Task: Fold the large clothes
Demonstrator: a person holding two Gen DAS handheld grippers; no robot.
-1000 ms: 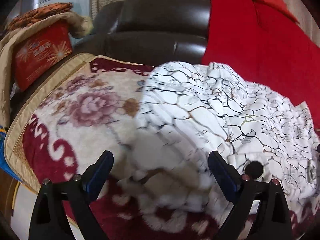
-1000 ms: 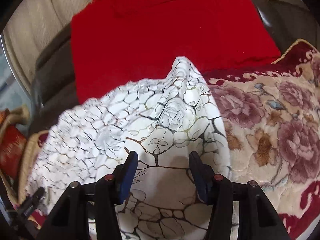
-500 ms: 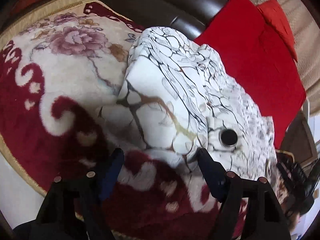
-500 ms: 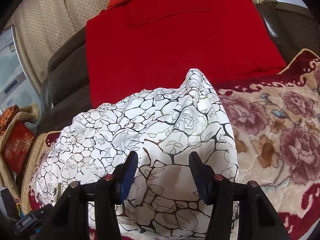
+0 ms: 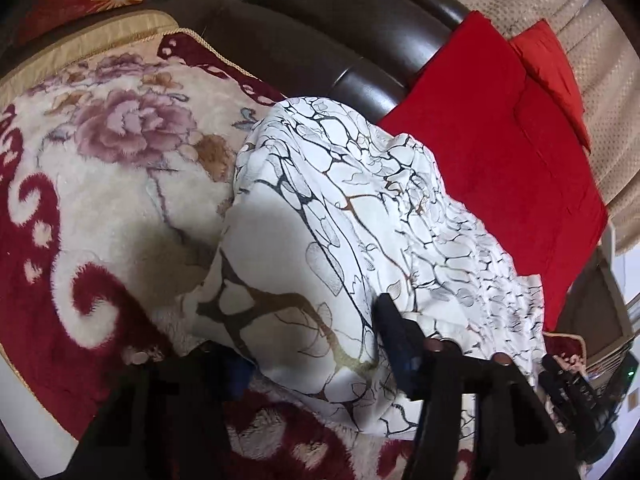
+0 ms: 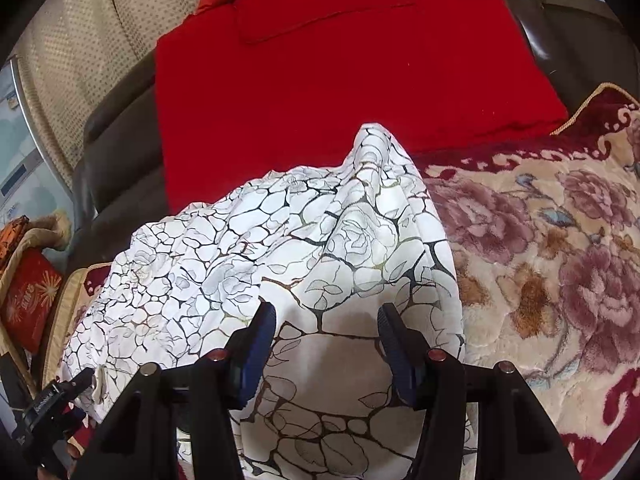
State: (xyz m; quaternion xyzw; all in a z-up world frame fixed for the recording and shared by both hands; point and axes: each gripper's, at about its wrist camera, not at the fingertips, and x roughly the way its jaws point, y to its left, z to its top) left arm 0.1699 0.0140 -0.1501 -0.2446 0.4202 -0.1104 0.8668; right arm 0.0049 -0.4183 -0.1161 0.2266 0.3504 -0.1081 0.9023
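A white garment [image 5: 360, 216] with a black and gold crackle print lies bunched on a floral plush blanket [image 5: 120, 168]. My left gripper [image 5: 316, 356] is at its near corner and its jaws are closing. The left finger is tucked under the cloth's edge and the right finger [image 5: 396, 344] lies on top, with a thick fold between them and a wide gap still showing. At the other end of the garment [image 6: 280, 240], my right gripper [image 6: 324, 340] stands half open, its pads resting on cloth that spreads between them. Each gripper shows small in the other's view.
The blanket [image 6: 560, 260] covers a dark leather sofa [image 5: 320, 40]. A red cushion [image 6: 340, 60] leans on the backrest just behind the garment. A red printed box [image 6: 28, 300] and a folded beige blanket sit at the sofa's far end. Beige curtain hangs behind.
My left gripper has rolled and sunk onto the garment's corner, and its jaws have narrowed around a fold. The right gripper has kept its place and opening.
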